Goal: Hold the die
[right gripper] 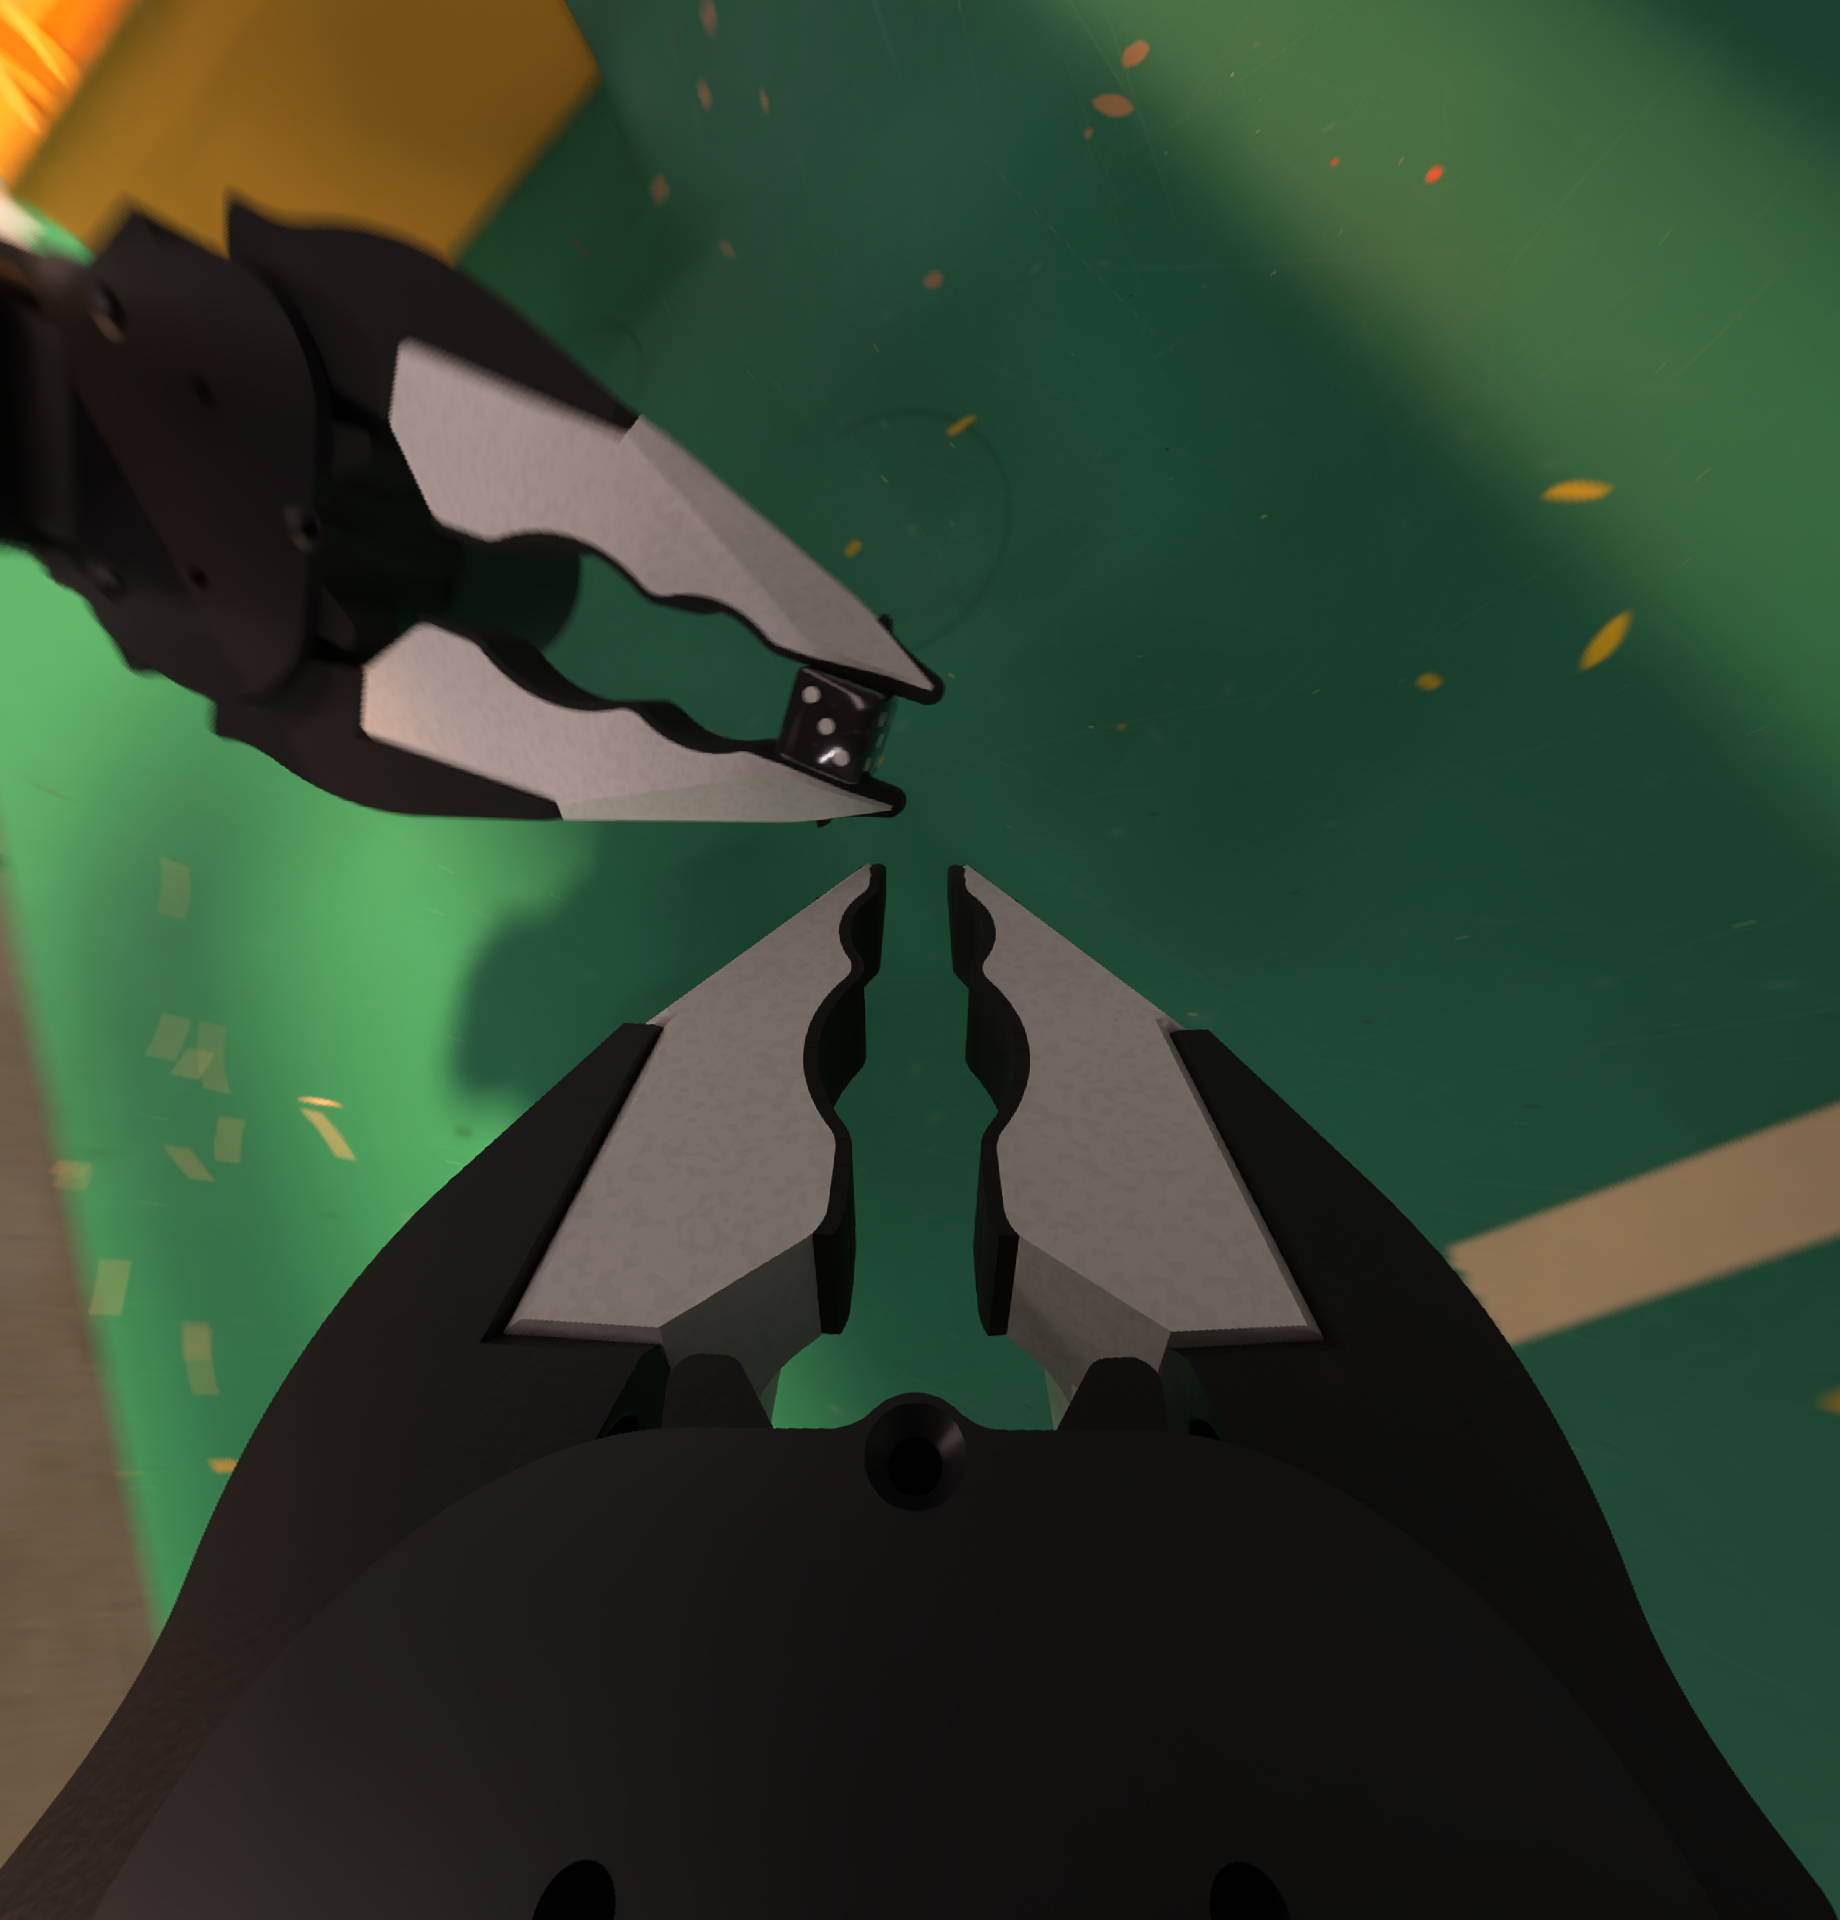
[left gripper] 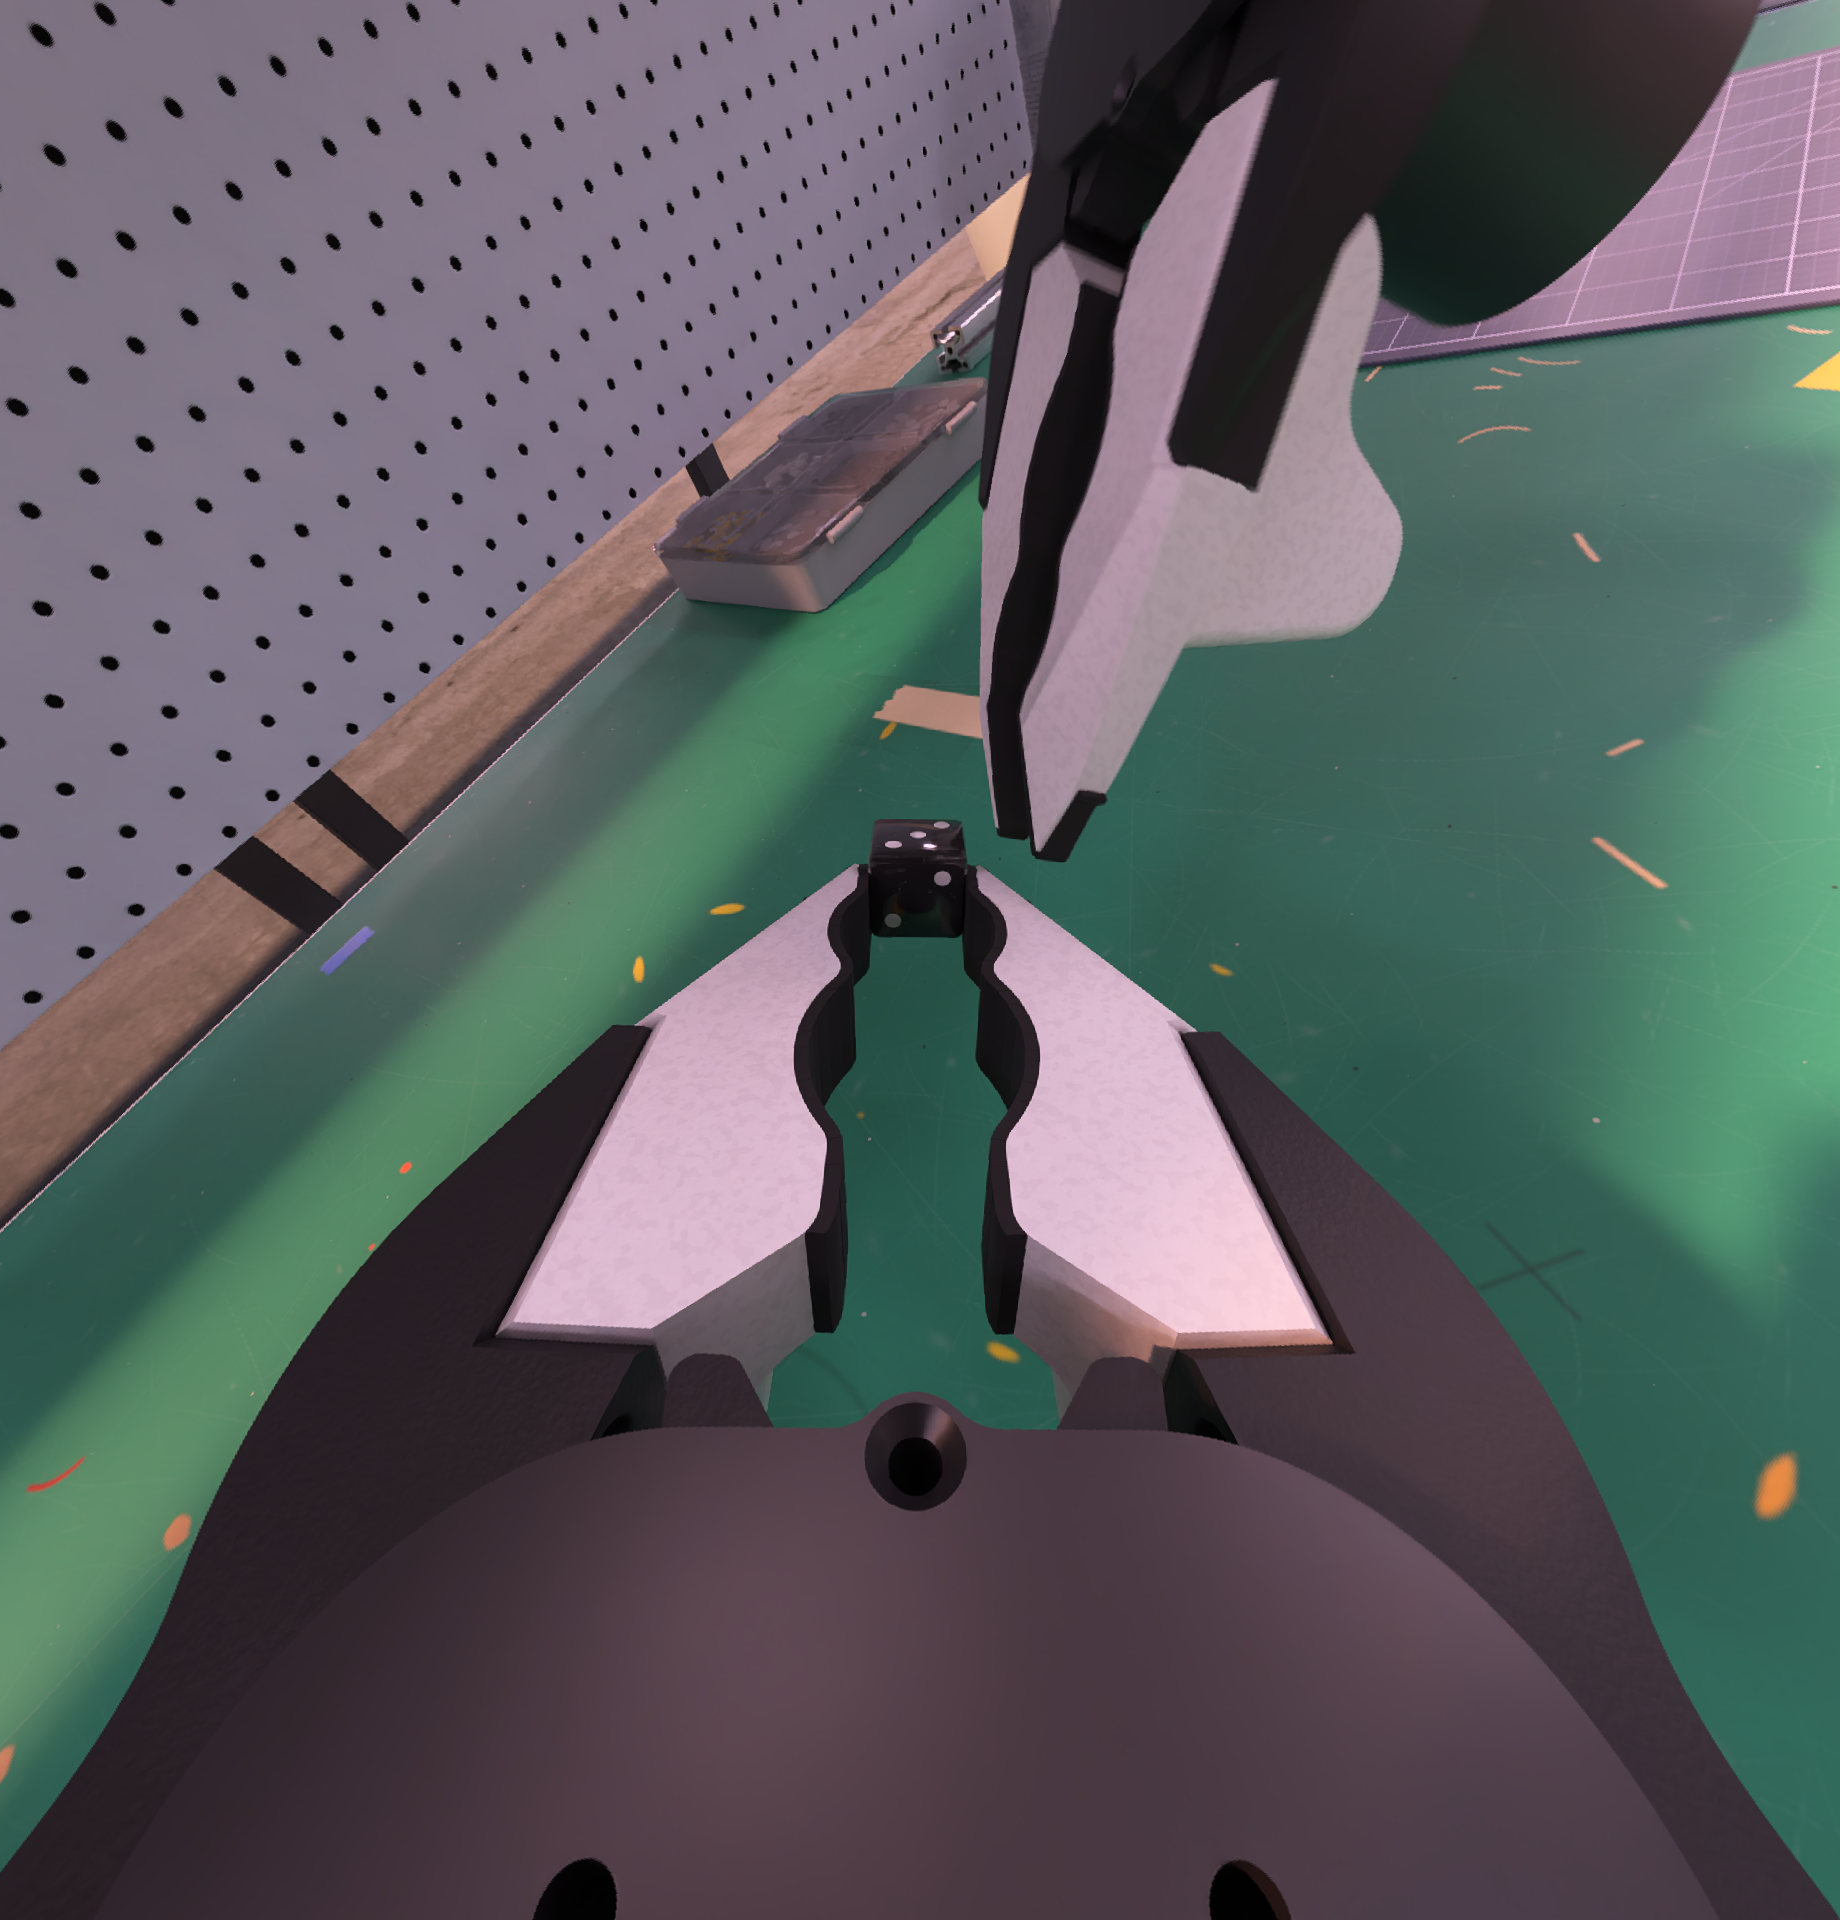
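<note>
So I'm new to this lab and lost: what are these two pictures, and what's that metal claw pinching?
Each picture comes from a camera riding on one hand-held gripper, looking along its two fingers. In the left wrist view, the left hand-held gripper pinches a small black die at its fingertips, above a green mat. The right hand-held gripper holds nothing; its fingers stand slightly apart, close by the die. A grey parts box lies near the pegboard wall.
</note>
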### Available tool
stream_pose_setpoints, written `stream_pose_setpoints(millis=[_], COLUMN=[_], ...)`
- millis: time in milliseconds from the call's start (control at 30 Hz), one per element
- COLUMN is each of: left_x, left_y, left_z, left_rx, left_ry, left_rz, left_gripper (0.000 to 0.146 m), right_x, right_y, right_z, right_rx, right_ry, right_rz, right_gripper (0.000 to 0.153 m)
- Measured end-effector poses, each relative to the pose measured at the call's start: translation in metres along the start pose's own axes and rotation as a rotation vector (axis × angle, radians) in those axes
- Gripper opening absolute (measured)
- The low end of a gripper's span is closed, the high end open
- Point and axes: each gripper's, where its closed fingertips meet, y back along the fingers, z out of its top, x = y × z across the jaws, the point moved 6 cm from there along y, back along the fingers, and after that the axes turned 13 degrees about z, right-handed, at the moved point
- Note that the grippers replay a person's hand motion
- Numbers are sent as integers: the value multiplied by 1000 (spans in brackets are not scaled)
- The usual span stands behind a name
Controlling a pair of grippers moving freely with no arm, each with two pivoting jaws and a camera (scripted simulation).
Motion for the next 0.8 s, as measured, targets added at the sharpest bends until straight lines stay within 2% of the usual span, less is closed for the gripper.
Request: stream_pose_setpoints(millis=[67, 133, 200, 300, 333, 367, 400, 433, 600, 667, 733, 800], left_x=[0, -1, -4, -4, -4, -4, -4, -4, -2, -2, -3, -3], left_y=[1, 1, 3, 5, 5, 5, 5, 5, 3, 3, 4, 5], left_z=[0, -1, -1, -1, -1, -2, -2, -3, -2, -2, -3, -4], left_rx=[-3, -12, -29, -51, -49, -51, -53, -51, -40, -41, -48, -52], left_ry=[-7, -17, -36, 3, 12, 6, 2, 7, 40, 37, 21, 38], left_rz=[2, -2, -6, -26, -34, -30, -21, -16, -9, -10, -8, -8], left_gripper=[16, 16, 16, 16, 16, 16, 16, 16, 16, 16, 16, 16], right_x=[7, 5, -4, -23, -26, -27, -27, -25, -8, 0, 4, 1], right_y=[-2, -2, -1, -10, -17, -21, -22, -20, 1, 3, 2, 2], right_z=[3, 3, -2, -17, -24, -29, -30, -28, -6, 0, 2, 2], right_rx=[69, 72, 8, -201, -265, -305, -324, -326, -188, -116, -58, -68], right_ry=[78, 15, -215, -708, -831, -885, -879, -819, -288, -139, -95, -185], right_rz=[-86, -24, 229, 849, 1001, 1081, 1087, 1022, 351, 160, 98, 186], right_gripper=[7, 6, 5, 4, 4, 4, 4, 5, 10, 9, 7, 6])
